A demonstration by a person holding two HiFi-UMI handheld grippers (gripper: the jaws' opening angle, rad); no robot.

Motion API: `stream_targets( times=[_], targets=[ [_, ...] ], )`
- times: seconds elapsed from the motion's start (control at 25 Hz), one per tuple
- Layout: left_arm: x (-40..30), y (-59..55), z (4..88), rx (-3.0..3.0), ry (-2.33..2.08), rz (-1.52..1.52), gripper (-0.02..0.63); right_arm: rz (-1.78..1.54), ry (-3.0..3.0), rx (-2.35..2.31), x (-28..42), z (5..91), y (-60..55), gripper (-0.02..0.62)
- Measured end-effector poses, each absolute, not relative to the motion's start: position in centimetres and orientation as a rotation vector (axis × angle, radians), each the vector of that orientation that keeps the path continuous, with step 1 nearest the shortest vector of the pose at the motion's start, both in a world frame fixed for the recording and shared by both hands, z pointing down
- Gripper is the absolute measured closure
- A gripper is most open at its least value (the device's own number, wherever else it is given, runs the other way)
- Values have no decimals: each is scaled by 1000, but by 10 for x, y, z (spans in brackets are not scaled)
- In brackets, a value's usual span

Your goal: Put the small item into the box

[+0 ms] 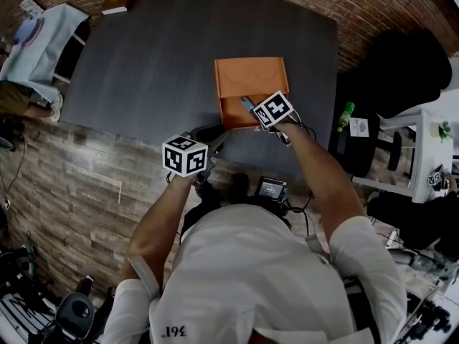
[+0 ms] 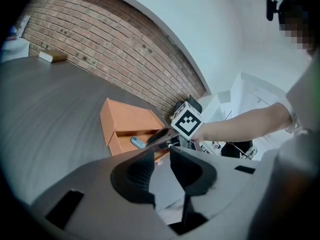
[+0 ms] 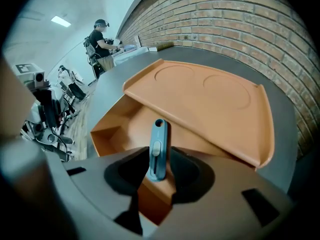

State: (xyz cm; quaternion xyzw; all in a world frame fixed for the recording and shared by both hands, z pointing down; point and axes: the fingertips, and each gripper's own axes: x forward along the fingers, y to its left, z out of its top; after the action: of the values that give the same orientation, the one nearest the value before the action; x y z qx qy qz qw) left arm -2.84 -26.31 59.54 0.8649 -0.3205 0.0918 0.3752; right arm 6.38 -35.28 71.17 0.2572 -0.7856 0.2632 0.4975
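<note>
Box (image 3: 200,91): orange, matt, smooth. Small item (image 3: 158,151): blue-grey plastic, slight sheen. Table (image 1: 143,63): dark grey, matt, fine grain. Wall (image 3: 240,19): rough red brick.

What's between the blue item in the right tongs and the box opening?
Nothing visible. The right tongs hold the blue item just over the open near part of the orange box; the lid covers only the far part.
</note>
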Motion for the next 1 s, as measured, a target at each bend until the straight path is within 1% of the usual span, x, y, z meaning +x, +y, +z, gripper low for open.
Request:
stream_targets(
  times=[0.4, 0.64, 1.0],
  targets=[
    [-26, -257, 588, 2233, -835, 227, 509, 619, -1950, 725, 72, 691, -352, 454],
    [-24, -254, 578, 2263, -832, 220, 522, 609, -2001, 807, 73, 667, -351, 518],
    [-24, -255, 553, 2314, -843, 158, 557, 644, -2087, 927, 79, 629, -344, 555]
  ],
)
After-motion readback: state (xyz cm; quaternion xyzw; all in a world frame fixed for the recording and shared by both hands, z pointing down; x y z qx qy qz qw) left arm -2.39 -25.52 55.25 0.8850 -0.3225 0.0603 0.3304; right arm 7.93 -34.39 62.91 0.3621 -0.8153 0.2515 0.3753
